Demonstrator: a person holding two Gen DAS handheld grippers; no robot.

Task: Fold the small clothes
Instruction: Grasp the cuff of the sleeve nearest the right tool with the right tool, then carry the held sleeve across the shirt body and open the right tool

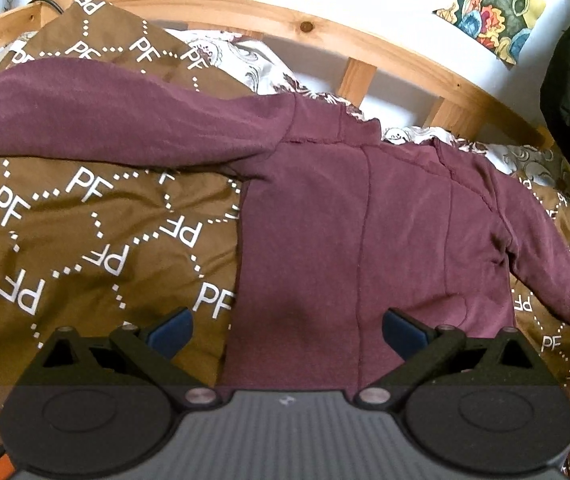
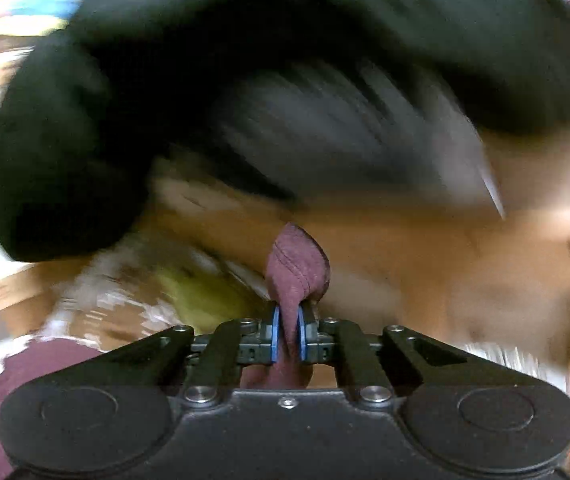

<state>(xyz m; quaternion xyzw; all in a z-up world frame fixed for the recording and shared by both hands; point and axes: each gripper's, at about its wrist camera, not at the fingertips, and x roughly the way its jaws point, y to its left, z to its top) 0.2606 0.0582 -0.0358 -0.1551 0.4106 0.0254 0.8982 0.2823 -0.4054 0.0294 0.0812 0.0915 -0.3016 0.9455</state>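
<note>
Left wrist view: we are hovering our left tongs [image 1: 287, 330], spread wide and empty, over the lower hem of the maroon sweatshirt [image 1: 365, 216], which is lying flat on the brown bedspread [image 1: 85, 240] printed with repeating "PF", its body running away towards the wooden headboard [image 1: 245, 12]. Our right tongs [image 2: 288, 334] are pinching a maroon cuff [image 2: 297, 264], so the sleeve fold is probably falling to the right hand.

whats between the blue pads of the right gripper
A fold of the maroon top, pinched between the right gripper pads, shown in the right wrist view.
</note>
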